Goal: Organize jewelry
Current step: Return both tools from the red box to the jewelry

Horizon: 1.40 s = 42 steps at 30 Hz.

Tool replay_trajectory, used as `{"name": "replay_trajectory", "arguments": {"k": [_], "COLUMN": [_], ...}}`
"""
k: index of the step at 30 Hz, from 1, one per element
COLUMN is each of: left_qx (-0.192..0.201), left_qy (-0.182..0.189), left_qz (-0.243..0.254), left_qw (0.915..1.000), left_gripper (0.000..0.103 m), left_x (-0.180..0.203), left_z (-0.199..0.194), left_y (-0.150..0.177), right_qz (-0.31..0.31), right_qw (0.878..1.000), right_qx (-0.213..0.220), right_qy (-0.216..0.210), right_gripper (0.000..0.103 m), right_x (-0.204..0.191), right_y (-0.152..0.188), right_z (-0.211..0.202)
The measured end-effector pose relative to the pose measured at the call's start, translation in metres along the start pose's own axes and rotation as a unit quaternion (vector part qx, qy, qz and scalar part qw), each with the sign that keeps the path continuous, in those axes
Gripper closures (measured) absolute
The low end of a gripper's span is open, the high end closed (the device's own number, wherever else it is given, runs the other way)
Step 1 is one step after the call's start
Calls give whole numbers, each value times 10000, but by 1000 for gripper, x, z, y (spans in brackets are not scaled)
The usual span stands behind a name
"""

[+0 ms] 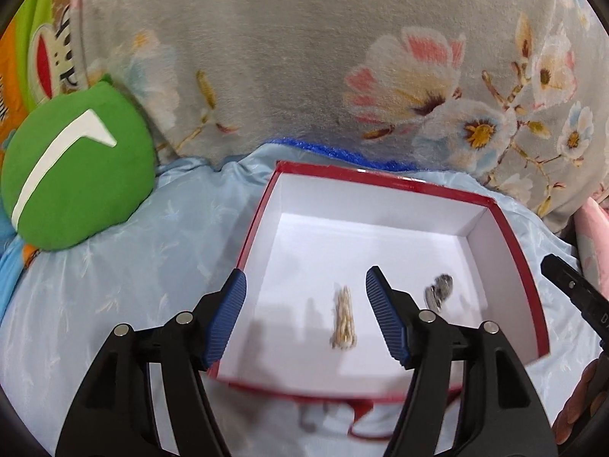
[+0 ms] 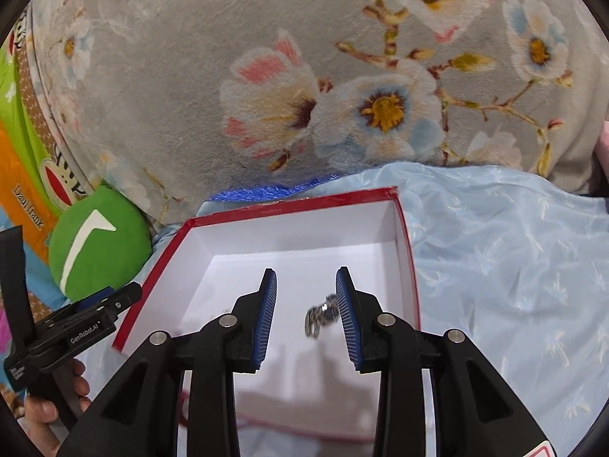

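Observation:
A red box (image 1: 517,266) with a white inside lies open on light blue cloth; it also shows in the right wrist view (image 2: 409,251). A gold piece of jewelry (image 1: 343,318) lies on the box floor between my left gripper's (image 1: 304,285) open, empty fingers. A silver piece (image 1: 439,291) lies to its right. In the right wrist view the silver piece (image 2: 322,314) lies between my right gripper's (image 2: 306,282) open fingers, close to the right pad (image 2: 348,320), blurred.
A green round cushion (image 1: 76,175) lies left of the box. A grey floral blanket (image 1: 304,57) rises behind it. Light blue cloth (image 2: 514,266) spreads to the right. The left gripper's body (image 2: 76,327) shows at the left edge of the right wrist view.

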<state>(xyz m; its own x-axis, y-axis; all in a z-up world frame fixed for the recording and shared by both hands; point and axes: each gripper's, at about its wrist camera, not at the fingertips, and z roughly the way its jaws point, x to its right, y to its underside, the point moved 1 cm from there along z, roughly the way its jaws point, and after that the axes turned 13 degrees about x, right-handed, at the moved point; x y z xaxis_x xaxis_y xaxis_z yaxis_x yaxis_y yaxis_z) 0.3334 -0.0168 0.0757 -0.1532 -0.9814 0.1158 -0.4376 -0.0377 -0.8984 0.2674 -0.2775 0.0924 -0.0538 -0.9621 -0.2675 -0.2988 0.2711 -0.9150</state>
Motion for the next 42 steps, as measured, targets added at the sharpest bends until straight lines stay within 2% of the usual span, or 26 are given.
{"name": "replay_trajectory", "arguments": {"k": [3, 5, 8, 13, 18, 22, 28, 32, 37, 42], "left_qx": [14, 42, -82, -550, -847, -1204, -1351, -1207, -961, -876], "left_qy": [8, -26, 25, 209, 112, 282, 366, 332, 36, -170], "left_qz": [-4, 43, 24, -277, -128, -278, -205, -337, -486, -687], "left_qw": [10000, 10000, 10000, 9979, 9963, 9919, 9899, 9916, 9942, 9936], "left_gripper": [37, 32, 30, 30, 30, 30, 30, 30, 30, 30], "left_x": [-9, -15, -21, -28, -23, -16, -5, -14, -36, -58], "left_z": [-33, -59, -93, -138, -175, -189, -204, -213, -220, -221], "left_y": [15, 30, 59, 119, 169, 195, 216, 206, 187, 179], "right_qz": [-92, -199, -318, -361, -254, -5, 133, 83, 81, -70], "right_qw": [9999, 9996, 9993, 9992, 9971, 9950, 9941, 9948, 9958, 9956], "right_qx": [96, 180, 194, -168, -715, -977, -1019, -962, -887, -919], "right_qy": [30, 65, 62, -22, -8, 190, 335, 319, 209, 181], "right_gripper": [64, 62, 56, 56, 56, 56, 56, 56, 56, 57], "right_x": [-1, -3, -6, -17, -20, -10, -3, -8, -22, -39], "right_y": [17, 31, 58, 119, 176, 204, 214, 208, 198, 194], "right_z": [-45, -76, -122, -180, -214, -221, -228, -223, -201, -171]}}
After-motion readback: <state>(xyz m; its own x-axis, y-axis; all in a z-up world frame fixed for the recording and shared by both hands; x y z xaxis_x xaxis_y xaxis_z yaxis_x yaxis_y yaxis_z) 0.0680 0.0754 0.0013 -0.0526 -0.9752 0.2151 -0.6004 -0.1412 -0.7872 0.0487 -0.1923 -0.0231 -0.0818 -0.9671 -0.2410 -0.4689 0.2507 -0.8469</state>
